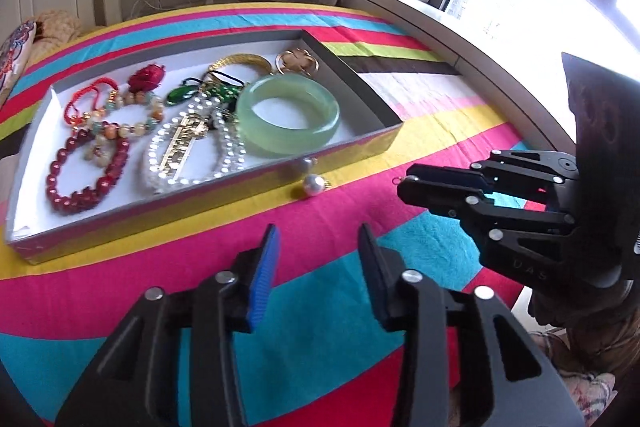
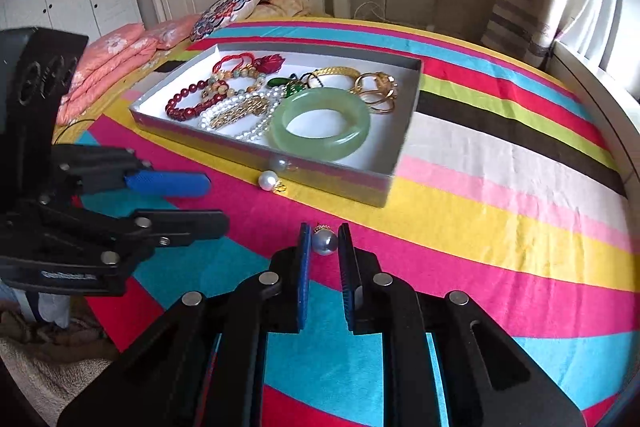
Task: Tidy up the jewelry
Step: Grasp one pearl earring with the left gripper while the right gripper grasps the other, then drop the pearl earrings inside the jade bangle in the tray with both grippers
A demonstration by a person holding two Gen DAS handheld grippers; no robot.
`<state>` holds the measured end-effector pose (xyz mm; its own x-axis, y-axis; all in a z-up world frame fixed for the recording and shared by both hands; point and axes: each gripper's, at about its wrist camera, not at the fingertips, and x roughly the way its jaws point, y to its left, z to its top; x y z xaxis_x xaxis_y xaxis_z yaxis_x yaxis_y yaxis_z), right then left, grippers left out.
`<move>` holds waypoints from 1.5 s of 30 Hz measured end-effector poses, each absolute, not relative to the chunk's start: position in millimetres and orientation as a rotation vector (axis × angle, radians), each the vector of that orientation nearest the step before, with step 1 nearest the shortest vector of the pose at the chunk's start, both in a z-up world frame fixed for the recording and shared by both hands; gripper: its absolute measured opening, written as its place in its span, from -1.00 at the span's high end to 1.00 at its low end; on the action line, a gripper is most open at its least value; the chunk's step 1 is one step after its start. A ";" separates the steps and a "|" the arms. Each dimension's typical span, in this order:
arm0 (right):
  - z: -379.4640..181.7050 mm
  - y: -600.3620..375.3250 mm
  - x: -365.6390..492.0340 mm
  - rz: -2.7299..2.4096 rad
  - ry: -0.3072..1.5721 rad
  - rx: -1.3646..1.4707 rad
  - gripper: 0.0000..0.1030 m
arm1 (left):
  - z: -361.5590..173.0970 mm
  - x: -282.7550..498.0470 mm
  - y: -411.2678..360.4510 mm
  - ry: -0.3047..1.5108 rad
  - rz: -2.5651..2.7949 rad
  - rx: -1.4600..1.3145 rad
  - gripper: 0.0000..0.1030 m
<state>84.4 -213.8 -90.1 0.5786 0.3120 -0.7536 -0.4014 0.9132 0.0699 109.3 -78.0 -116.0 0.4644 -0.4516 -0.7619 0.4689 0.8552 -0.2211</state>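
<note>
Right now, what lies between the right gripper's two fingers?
In the right wrist view, a grey pearl earring with a small gold cap sits between the right gripper fingers. The pads flank it closely; contact is unclear.

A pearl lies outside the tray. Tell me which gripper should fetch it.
Left. The left gripper is open, empty and faces the white pearl; the right gripper pinches a grey pearl.

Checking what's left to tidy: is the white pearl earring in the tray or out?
Out. The white pearl earring lies on the striped cloth, just outside the tray's front wall.
</note>
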 end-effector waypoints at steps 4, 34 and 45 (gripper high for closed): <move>-82.5 -226.1 80.1 0.423 0.825 -0.073 0.69 | -119.6 114.3 -100.6 0.900 -0.495 0.067 0.62; -73.6 -225.6 69.6 0.472 0.768 -0.052 0.69 | -94.4 93.0 -74.3 0.801 -0.427 -0.047 0.73; -63.9 -208.0 85.9 0.478 0.728 -0.116 0.69 | -56.6 121.9 -62.9 0.732 -0.412 -0.035 0.72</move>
